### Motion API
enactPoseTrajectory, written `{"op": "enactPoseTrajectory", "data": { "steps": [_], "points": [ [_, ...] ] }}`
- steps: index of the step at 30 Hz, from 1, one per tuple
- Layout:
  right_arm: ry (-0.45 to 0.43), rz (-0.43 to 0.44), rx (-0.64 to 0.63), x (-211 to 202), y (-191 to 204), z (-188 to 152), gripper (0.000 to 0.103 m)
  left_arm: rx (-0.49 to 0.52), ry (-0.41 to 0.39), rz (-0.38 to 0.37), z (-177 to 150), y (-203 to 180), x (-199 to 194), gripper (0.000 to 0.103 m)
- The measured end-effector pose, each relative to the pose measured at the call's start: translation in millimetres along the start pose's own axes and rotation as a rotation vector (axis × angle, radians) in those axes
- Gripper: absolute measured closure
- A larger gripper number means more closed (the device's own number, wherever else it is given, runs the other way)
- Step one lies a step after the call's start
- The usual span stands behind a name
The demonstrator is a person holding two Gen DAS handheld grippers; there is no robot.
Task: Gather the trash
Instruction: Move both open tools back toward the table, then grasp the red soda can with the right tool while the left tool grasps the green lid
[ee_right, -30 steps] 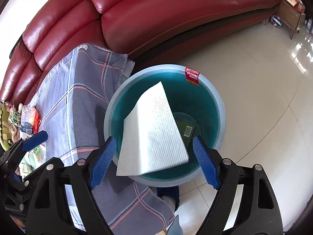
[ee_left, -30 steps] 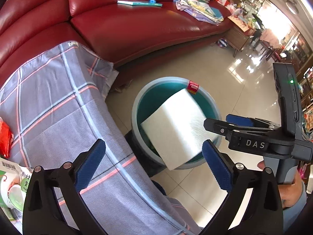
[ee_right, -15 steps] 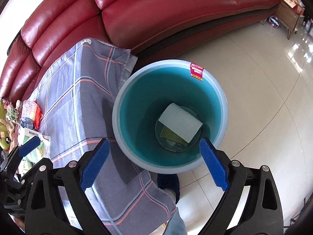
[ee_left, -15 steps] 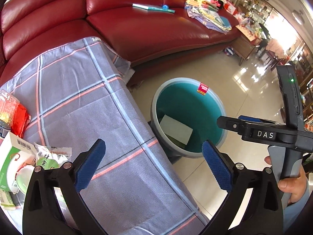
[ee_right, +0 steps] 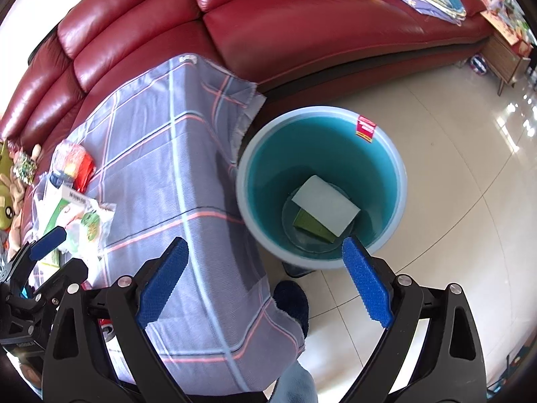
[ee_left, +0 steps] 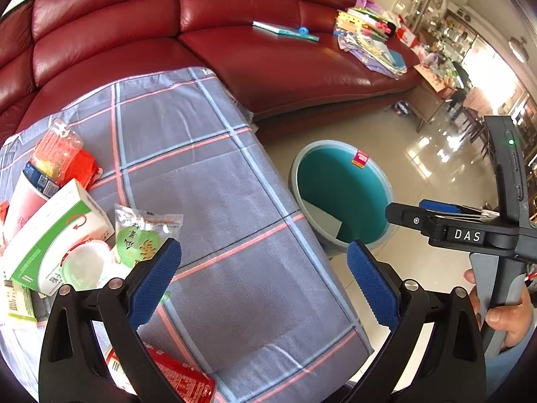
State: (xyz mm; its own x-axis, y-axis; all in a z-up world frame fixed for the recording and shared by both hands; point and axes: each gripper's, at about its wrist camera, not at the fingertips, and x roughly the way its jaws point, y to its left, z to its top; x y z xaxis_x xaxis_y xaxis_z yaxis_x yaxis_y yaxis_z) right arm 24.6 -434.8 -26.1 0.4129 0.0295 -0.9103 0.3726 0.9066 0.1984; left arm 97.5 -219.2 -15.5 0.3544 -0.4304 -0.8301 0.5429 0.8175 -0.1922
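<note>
Tissue [ee_right: 325,209] dropped into bin [ee_right: 396,154], right gripper [ee_right: 265,278] open, floor [ee_right: 453,228] clear

A big red sofa [ee_left: 268,60] holds a thin book [ee_left: 285,30] and a pile of papers [ee_left: 369,47] near its right end.

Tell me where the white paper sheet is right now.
In the right wrist view the white paper sheet lies at the bottom of the teal bin, overlapping a green packet, on the floor beside the cloth-covered table.
</note>
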Motion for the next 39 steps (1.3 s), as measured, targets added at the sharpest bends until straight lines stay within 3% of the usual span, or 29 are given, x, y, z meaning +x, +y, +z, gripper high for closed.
{"op": "enactPoseTrajectory", "data": {
  "steps": [10, 19, 24, 32, 35, 39],
  "points": [
    [0.01, 0.015, -0.117, -10, 62, -22, 0.014, -0.069, -0.03, 0.045, -42, 50, -44, 0.004],
    [0.053, 0.1, -0.309, -6, 146, -58, 0.014, -0.162, -0.037, 0.141, -102, 115, -85, 0.004],
    [0.094, 0.156, -0.426, 1, 193, -80, 0.014, -0.199, 0.002, 0.183, -141, 149, -93, 0.004],
    [0.125, 0.148, -0.552, 14, 246, -107, 0.024, -0.233, 0.04, 0.145, -183, 170, -92, 0.004],
    [0.142, 0.124, -0.579, 24, 259, -111, 0.036, -0.222, 0.052, 0.132, -192, 170, -88, 0.004],
    [0.168, 0.098, -0.605, 37, 270, -115, 0.037, -0.234, 0.065, 0.109, -199, 176, -84, 0.004]
  ]
}}
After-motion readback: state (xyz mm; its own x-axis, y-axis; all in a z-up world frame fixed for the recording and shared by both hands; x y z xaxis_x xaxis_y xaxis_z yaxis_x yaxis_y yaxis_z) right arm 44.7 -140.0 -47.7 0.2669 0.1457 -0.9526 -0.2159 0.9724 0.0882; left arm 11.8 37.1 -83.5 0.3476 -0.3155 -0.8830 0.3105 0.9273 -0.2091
